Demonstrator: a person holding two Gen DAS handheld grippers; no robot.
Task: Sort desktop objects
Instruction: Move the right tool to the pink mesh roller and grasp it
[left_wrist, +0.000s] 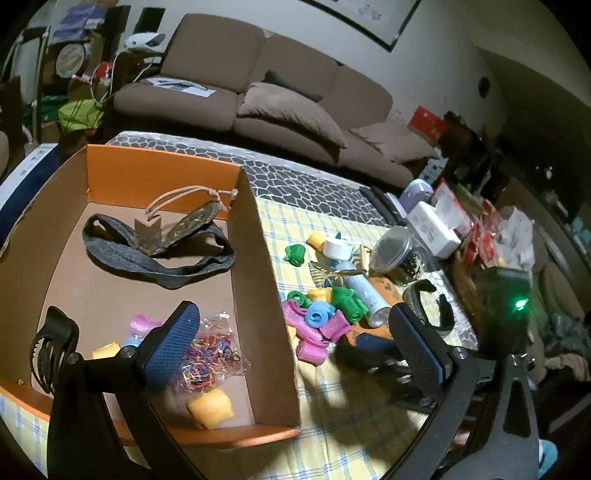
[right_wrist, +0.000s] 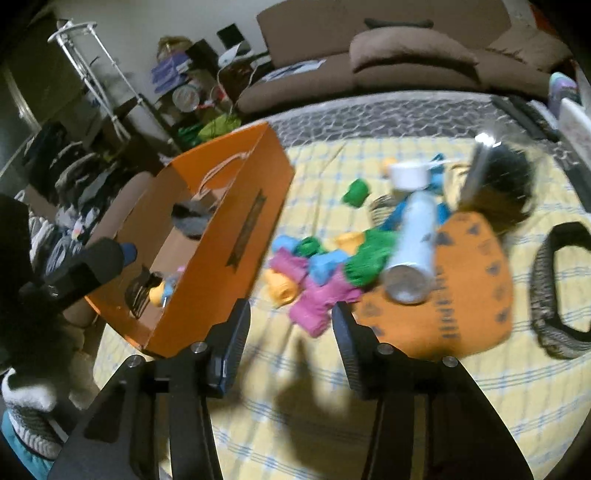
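**Right hand-held gripper poised short of the pink rollers, box waiting alongside**

The orange cardboard box (left_wrist: 255, 280) stood open-topped at the left of the worktop (right_wrist: 332, 424), seemingly as the bin for sorted things: it already held a grey headband (left_wrist: 155, 258), a bag of small coloured elastic bands (left_wrist: 214, 354), a black claw clip (left_wrist: 51, 350) and a few foam rollers, one of them yellow (left_wrist: 210, 406). The unsorted heap (left_wrist: 325, 314) lay just beside the box's right wall on the checked yellow cloth: pink, blue, green and yellow rollers, a pale spray can (right_wrist: 413, 247) lying on an orange cloth (right_wrist: 465, 295), a white tape roll (left_wrist: 338, 249) and a clear jar (left_wrist: 399, 254).

The left hand-held gripper (left_wrist: 295, 339) hovered with its jaws wide apart and nothing between them, one finger over the box interior, the other over the heap, straddling the box wall; it looked parked rather than working.

The right hand-held gripper (right_wrist: 291, 332) stood part open and empty, bare cloth between its fingers. The pink rollers (right_wrist: 314, 299) lay just ahead of its fingertips, near but apart, with the box close on its left. The right wrist view was blurred, so finer contact could not be judged.
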